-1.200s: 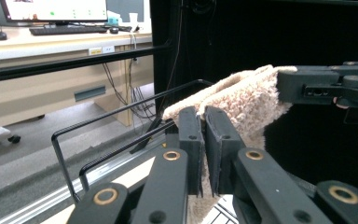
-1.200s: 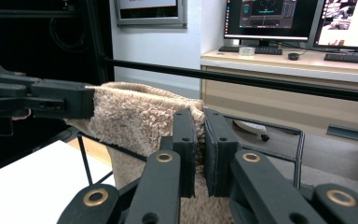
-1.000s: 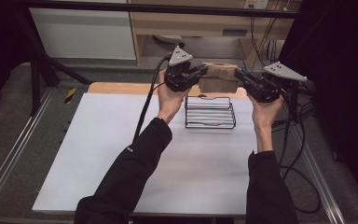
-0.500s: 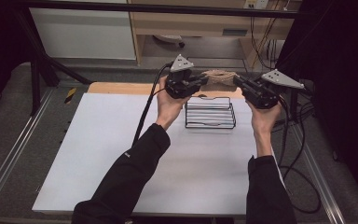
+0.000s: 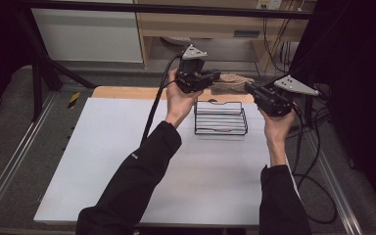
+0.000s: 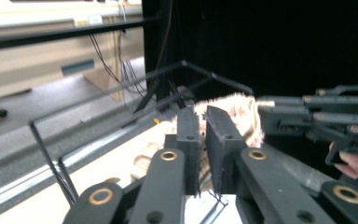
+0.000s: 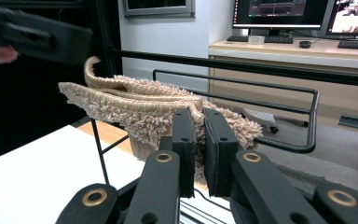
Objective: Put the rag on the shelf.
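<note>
A fuzzy beige towel hangs bunched between my two grippers, over the far edge of a black wire rack on the white table. My left gripper holds the towel's left end, the jaws pressed nearly together on the pile. My right gripper pinches the towel's right end, where the folded towel runs into the jaw tips. In the left gripper view the left gripper faces the right gripper. The right gripper has a thin rack rail behind the towel.
A white sheet covers the table, with a wooden strip along its far edge. Black cables trail from both grippers. A black frame bar crosses the back. Shelving and monitors stand beyond.
Both grippers have drawn slightly closer together, the right one coming down and leftward. The towel between them now looks more bunched and sits nearer the rack's far edge.
</note>
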The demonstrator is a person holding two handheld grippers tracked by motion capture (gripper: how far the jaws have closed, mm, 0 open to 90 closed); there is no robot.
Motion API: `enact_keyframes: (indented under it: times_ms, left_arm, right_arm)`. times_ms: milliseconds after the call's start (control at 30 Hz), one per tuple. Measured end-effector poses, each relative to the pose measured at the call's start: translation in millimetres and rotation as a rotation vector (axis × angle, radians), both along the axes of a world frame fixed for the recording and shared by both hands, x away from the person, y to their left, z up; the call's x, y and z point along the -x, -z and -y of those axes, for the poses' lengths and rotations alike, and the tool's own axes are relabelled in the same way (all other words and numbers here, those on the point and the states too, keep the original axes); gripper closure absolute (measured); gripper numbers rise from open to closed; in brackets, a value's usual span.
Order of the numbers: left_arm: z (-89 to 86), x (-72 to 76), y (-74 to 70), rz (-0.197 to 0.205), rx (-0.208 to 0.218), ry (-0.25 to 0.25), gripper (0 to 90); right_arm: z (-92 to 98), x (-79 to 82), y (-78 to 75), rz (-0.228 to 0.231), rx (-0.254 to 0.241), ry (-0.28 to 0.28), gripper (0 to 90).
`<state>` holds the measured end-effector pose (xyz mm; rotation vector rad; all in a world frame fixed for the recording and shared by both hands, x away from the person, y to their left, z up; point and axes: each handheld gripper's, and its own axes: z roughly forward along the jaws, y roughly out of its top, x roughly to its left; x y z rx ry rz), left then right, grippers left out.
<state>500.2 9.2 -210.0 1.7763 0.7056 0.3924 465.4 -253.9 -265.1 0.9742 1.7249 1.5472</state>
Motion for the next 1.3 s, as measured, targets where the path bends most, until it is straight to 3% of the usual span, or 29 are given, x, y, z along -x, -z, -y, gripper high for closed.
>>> enact_keyframes:
  times_ms: [167, 500, 733, 900, 1033, 1233, 1300]
  left_arm:
    - [1.1, 2.3, 13.4, -0.025, -0.02, 0.04, 85.6]
    - [-1.0, 0.2, 22.8, -0.049, -0.036, 0.036, 88.0]
    - [1.3, -2.7, 30.8, -0.057, -0.053, 0.027, 88.6]
    - [1.5, -4.5, 36.5, -0.062, -0.067, 0.023, 88.6]
    - [-0.9, -4.4, 38.4, -0.062, -0.071, 0.021, 88.4]
    - [-9.1, 1.6, 22.6, -0.028, -0.013, 0.018, 87.8]
    - [-7.8, 1.7, 19.4, -0.022, -0.012, 0.016, 87.7]
  right_arm:
    - [1.5, 0.6, 2.3, -0.004, -0.001, -0.009, 82.1]
    - [0.6, 3.5, -0.2, -0.004, 0.005, -0.023, 76.7]
    - [2.4, 11.6, -6.8, 0.006, -0.004, -0.045, 65.7]
    - [2.0, 13.6, -17.2, 0.014, -0.012, -0.054, 68.0]
    - [-2.2, 7.9, -13.4, -0.059, 0.016, -0.038, 84.2]
    - [-1.6, -0.7, 7.2, -0.126, 0.043, -0.005, 87.3]
    - [0.1, -2.5, 11.8, -0.138, 0.041, 0.007, 87.3]
